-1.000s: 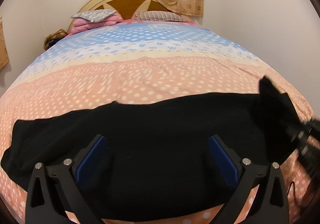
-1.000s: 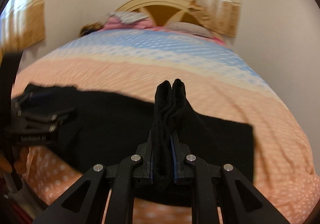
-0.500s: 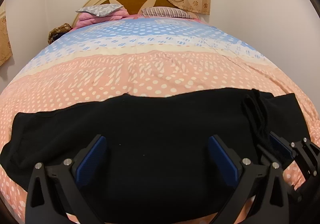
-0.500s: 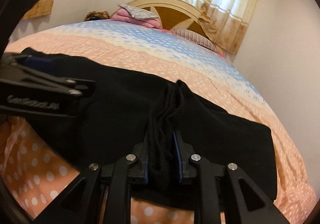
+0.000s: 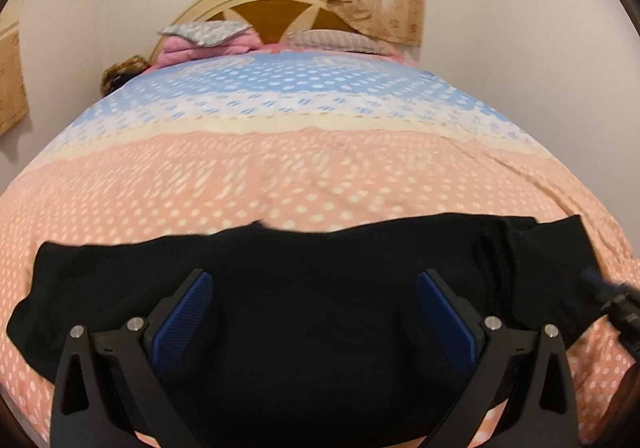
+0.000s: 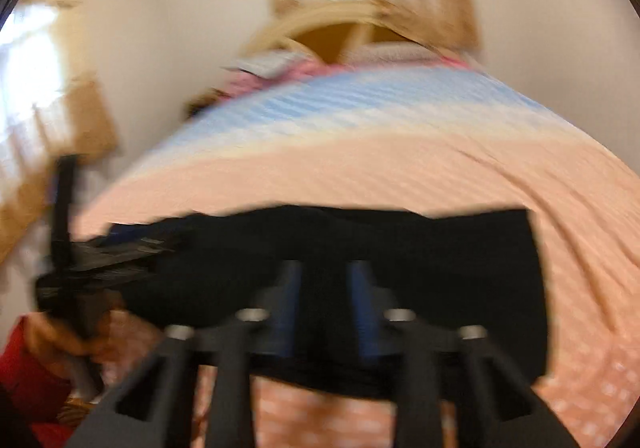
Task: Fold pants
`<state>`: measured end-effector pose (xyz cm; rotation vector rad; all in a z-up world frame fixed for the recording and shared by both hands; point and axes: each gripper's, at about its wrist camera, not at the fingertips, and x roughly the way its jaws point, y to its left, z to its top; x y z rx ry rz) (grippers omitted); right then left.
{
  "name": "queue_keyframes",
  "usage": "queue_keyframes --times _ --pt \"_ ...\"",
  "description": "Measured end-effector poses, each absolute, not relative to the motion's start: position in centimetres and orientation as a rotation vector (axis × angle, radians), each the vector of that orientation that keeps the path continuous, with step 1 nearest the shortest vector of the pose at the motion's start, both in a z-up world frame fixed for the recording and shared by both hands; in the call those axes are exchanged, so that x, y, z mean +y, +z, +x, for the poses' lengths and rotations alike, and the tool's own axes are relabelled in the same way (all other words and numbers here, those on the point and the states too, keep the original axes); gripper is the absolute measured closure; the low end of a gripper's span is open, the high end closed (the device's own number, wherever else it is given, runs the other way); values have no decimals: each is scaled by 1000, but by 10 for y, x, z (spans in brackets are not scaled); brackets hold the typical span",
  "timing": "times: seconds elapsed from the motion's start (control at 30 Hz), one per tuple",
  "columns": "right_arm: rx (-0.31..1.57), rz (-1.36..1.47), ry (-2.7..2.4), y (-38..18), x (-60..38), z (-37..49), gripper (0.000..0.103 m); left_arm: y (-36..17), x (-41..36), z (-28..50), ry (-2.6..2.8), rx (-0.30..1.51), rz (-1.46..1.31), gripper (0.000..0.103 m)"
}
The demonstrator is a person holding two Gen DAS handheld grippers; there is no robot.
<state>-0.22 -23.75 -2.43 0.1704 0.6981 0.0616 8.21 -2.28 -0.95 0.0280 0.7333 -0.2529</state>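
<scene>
Black pants (image 5: 280, 348) lie flat across the near part of the bed, a ridge of folded fabric (image 5: 492, 260) near their right end. My left gripper (image 5: 314, 276) hovers over their middle, wide open, with nothing between its blue pads (image 5: 188, 312). In the blurred right wrist view my right gripper (image 6: 324, 266) sits over the pants (image 6: 460, 268) with a narrow gap between its pads (image 6: 288, 300). Its jaws are closing, and no fabric stands up between them. The right gripper (image 5: 616, 304) shows at the right edge of the left wrist view. The left gripper (image 6: 100, 260) appears at far left.
The bed's dotted pink and blue cover (image 5: 320, 152) stretches back to pillows (image 5: 332, 40) and a headboard (image 5: 276, 8) under a curtained window. A hand (image 6: 52, 336) with a red sleeve holds the left gripper. White walls flank the bed.
My right gripper has let go of the bunched black fabric, which now lies down on the pants. It has rolled and swung sideways, blurring its view. The left gripper has stayed put.
</scene>
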Motion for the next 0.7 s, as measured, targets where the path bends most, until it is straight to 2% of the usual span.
queue_keyframes --times 0.13,0.27,0.53,0.7 --pt "838 199 156 -61 -223 2 88 3 -61 78 -349 693 78 0" --pt "807 131 184 -59 -202 -3 84 15 -104 73 -433 653 160 0" --pt "648 281 -34 -7 -317 -5 84 -10 -137 74 -440 711 195 0" --pt "778 343 -51 -42 -354 51 84 -34 -142 77 -372 730 268 0"
